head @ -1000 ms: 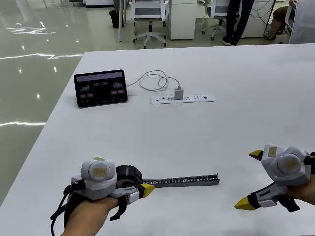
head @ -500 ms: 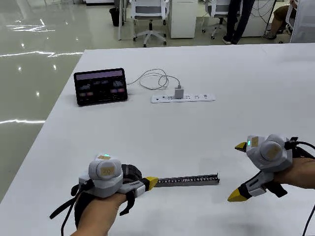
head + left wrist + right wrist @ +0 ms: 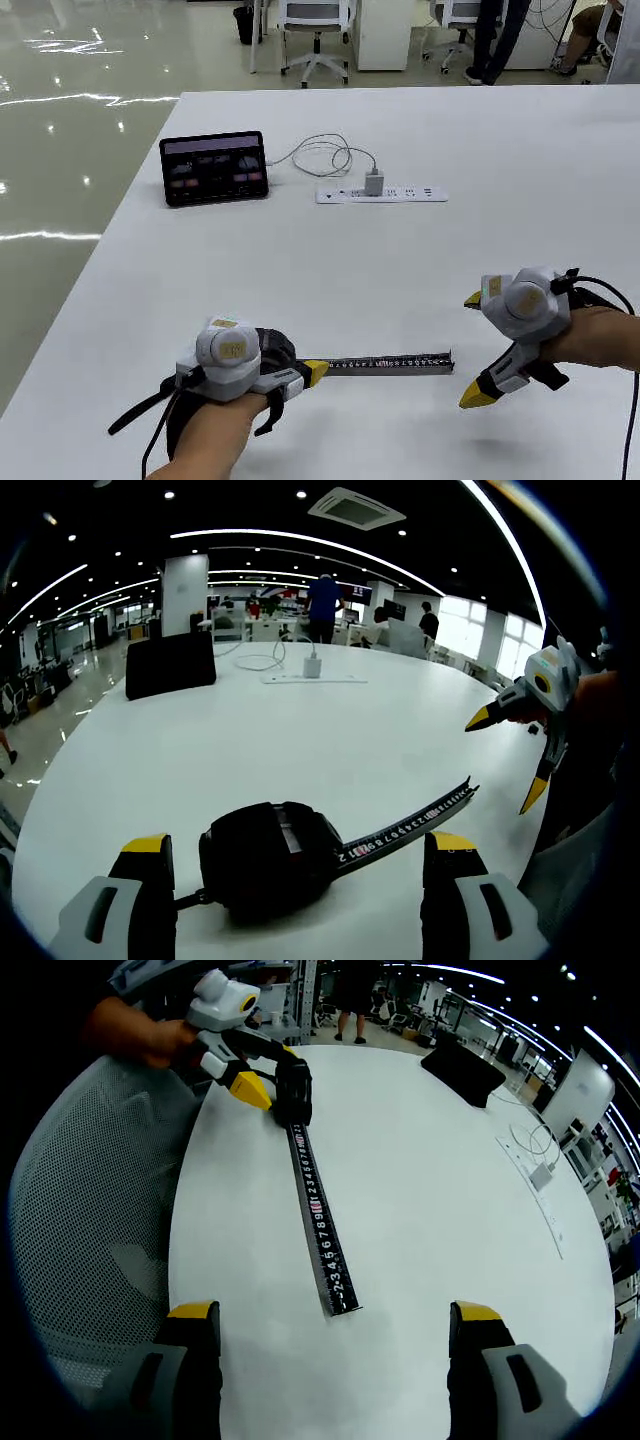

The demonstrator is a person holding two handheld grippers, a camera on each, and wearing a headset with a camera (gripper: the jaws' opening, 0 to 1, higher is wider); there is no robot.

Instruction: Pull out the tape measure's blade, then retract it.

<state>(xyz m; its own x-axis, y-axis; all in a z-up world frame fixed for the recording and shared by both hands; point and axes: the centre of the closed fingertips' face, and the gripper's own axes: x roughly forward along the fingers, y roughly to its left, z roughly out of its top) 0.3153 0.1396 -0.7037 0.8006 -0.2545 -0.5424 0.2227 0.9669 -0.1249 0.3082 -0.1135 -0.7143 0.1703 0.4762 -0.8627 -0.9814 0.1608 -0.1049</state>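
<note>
Black-cased, the tape measure [image 3: 270, 350] is sitting on the white worktop [image 3: 350, 260], and everything below is placed from its case [image 3: 265, 870]. Your left tool [image 3: 298, 844] is reaching around that case. Its yellow-tipped jaws are standing apart, one on each side, and in the left gripper view neither is pressing on it, so you are bracketing the case rather than clamping it.

Running rightward from the case, the blade [image 3: 318, 1210] is lying flat on the worktop, drawn out part of its length with its numbers facing up and its end hook [image 3: 447, 362] resting free. Just beyond that hook, your right tool [image 3: 472, 348] is hovering with its jaws wide apart. In the right gripper view the blade's end is lying between them and just ahead, touched by neither.

By the look of it, you are working at the turn between the two steps: the blade is out and nothing is gripping it. If you are wanting more length, the next move is calling for the right tool to close on the hook while the left pins the case against sliding. If you are retracting, steady the case first. Whether a lock is holding the blade, I cannot tell.
</note>
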